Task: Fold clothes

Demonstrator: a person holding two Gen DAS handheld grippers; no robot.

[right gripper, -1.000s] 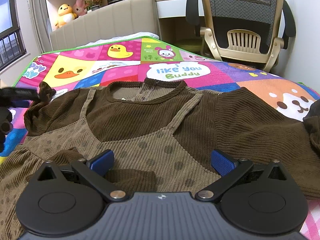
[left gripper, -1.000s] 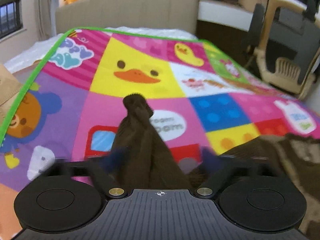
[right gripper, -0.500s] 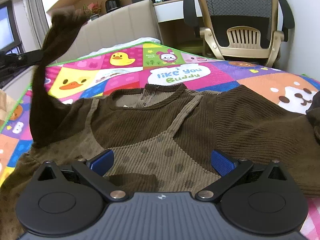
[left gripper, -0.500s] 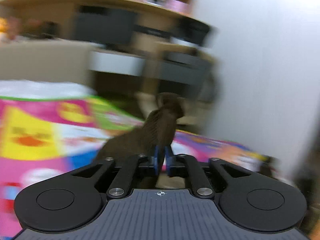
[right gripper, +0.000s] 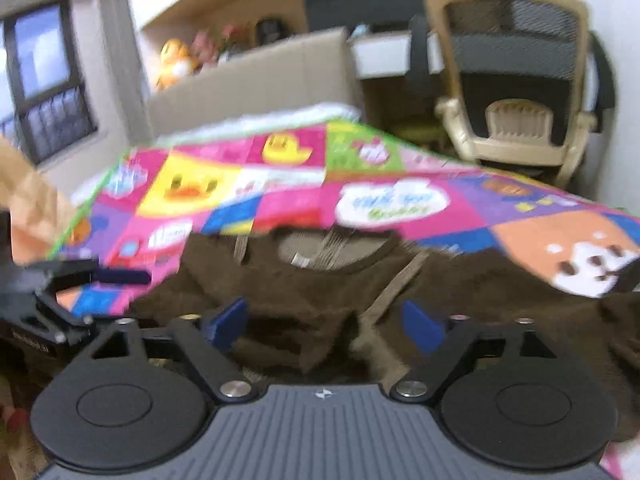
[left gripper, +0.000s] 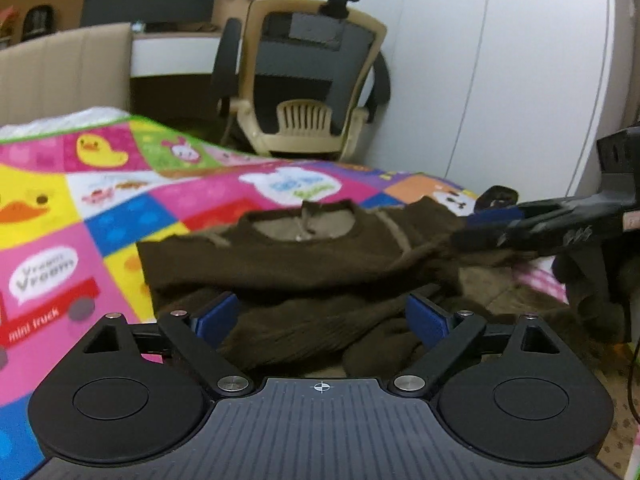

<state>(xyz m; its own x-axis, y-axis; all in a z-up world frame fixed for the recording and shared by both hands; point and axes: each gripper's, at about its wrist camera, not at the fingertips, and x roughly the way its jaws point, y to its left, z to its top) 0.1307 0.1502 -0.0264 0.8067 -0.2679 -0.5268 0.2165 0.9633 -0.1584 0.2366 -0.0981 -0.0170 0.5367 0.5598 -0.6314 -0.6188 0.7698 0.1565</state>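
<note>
A dark brown corduroy top (left gripper: 280,264) with a lighter tan front panel lies on the colourful play mat (left gripper: 80,216), neckline (left gripper: 304,228) facing away. One sleeve (left gripper: 304,328) lies folded across the body, bunched just ahead of my left gripper (left gripper: 320,318), which is open and holds nothing. In the right wrist view the same top (right gripper: 320,292) lies below my right gripper (right gripper: 324,324), also open and empty. That view is blurred. The right gripper (left gripper: 480,227) also shows at the garment's right side in the left wrist view.
A beige and black office chair (left gripper: 308,80) stands beyond the mat's far edge, beside a white wall (left gripper: 520,80). A padded headboard (right gripper: 260,76), a plush toy (right gripper: 176,60) and a window (right gripper: 44,80) are at the back left. A brown paper bag (right gripper: 24,200) sits at the left.
My left gripper lifted the sleeve, swung it right across the top and let go; it now stands open. My right gripper moved and tilted upward, staying open.
</note>
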